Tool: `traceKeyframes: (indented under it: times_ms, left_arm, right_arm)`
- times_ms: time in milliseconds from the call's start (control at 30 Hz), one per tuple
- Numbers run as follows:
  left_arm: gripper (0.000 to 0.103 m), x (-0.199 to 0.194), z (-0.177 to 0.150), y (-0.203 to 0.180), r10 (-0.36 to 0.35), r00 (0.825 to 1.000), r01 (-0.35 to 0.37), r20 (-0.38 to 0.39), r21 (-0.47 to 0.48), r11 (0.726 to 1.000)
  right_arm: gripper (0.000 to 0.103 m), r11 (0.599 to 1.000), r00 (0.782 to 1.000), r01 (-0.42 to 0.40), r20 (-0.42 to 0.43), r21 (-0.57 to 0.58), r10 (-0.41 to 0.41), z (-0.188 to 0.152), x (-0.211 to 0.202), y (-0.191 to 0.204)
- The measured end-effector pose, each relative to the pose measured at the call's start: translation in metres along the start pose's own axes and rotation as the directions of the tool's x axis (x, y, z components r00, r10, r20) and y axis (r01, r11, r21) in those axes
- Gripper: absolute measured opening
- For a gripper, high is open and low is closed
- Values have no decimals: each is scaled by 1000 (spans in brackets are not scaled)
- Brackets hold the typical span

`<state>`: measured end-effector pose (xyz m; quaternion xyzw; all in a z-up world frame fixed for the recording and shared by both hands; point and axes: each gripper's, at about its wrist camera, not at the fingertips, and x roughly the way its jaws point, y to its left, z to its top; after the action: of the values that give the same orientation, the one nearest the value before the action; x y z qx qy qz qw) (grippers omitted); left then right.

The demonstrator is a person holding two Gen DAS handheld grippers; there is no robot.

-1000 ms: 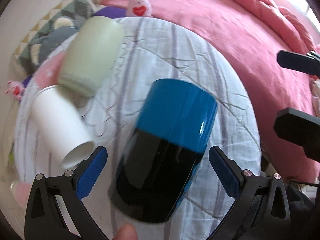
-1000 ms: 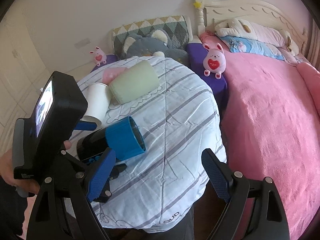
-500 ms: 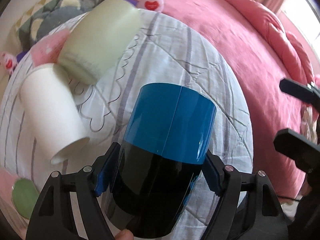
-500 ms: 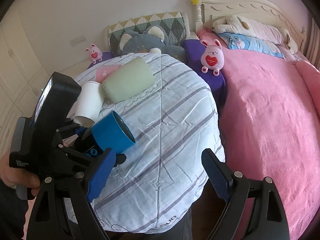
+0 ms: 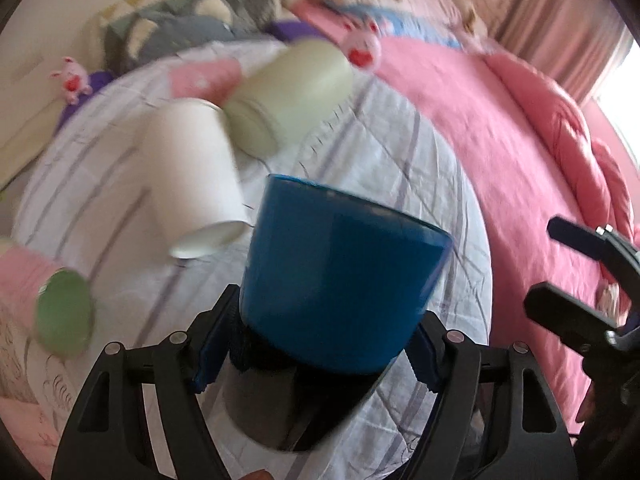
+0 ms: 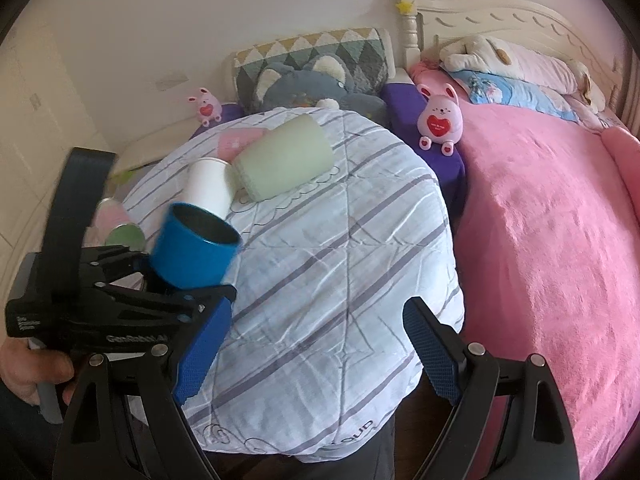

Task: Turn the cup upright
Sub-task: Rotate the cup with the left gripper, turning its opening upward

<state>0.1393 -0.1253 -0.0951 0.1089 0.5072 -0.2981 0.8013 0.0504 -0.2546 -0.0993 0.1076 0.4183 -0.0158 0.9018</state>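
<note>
My left gripper (image 5: 316, 356) is shut on the blue cup (image 5: 340, 276) near its black base. The cup is tilted, close to upright, mouth up, held above the striped white cloth of the round table (image 6: 340, 280). In the right wrist view the same cup (image 6: 192, 252) shows its open mouth at the table's left edge, with the left gripper (image 6: 160, 296) around its base. My right gripper (image 6: 316, 348) is open and empty over the table's near edge.
A pale green cup (image 6: 284, 162) and a white cup (image 6: 210, 188) lie on their sides at the back of the table. A pink can with a green lid (image 6: 120, 228) lies at the left. A pink bed (image 6: 552, 240) is to the right.
My left gripper closed on the blue cup, lifted it off the cloth and turned it from lying on its side to nearly upright. The right gripper stayed open and hardly moved.
</note>
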Motion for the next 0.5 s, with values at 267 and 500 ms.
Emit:
traceKeyframes:
  times_ms: [267, 500]
  left_arm:
    - [71, -40, -35, 28, 95, 974, -64, 204, -155, 986]
    - [71, -48, -58, 39, 139, 973, -96, 183, -225, 970]
  right_arm:
    - [89, 998, 999, -30, 10, -49, 30, -6, -8, 20]
    - [89, 992, 998, -62, 3, -107, 62, -14, -15, 44]
